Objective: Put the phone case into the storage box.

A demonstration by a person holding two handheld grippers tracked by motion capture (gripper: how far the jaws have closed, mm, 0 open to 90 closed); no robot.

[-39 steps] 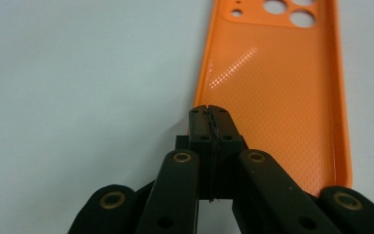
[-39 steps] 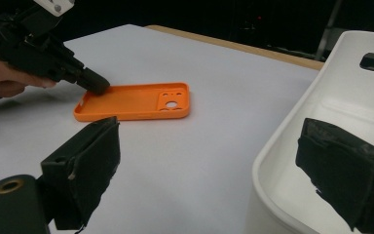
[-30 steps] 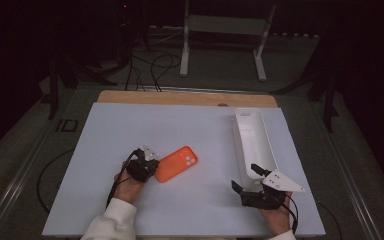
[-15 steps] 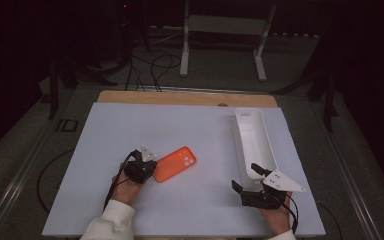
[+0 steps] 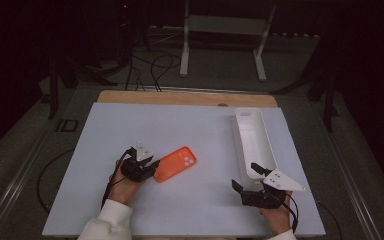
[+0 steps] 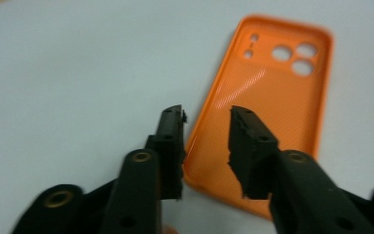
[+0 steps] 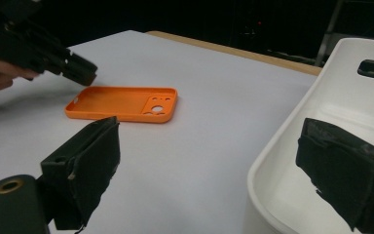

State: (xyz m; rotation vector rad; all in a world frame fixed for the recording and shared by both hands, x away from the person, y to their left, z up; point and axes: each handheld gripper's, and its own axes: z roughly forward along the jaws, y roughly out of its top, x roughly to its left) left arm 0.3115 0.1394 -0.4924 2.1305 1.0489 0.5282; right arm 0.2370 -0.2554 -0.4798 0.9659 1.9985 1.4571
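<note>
An orange phone case (image 5: 176, 164) lies flat on the white table cover, hollow side up, with its camera holes at the far end. My left gripper (image 5: 152, 168) is at the case's near left corner. Its jaws have just been opening. In the left gripper view they (image 6: 207, 114) stand a little apart over the case's (image 6: 272, 97) long edge, and the pads do not press on it. My right gripper (image 5: 246, 176) is wide open at the near end of a long white tray (image 5: 237, 135). One jaw is over the table and the other over the tray (image 7: 292, 122).
The white cover (image 5: 190, 125) spreads over a wooden tabletop (image 5: 180, 97). Behind the table stand a metal frame's legs (image 5: 185, 55) and loose cables on a dark floor. In the right gripper view the left gripper (image 7: 78, 70) hovers by the case (image 7: 121, 103).
The left gripper's jaws have parted at the case's corner. The case, the tray and the right gripper stay where they were.
</note>
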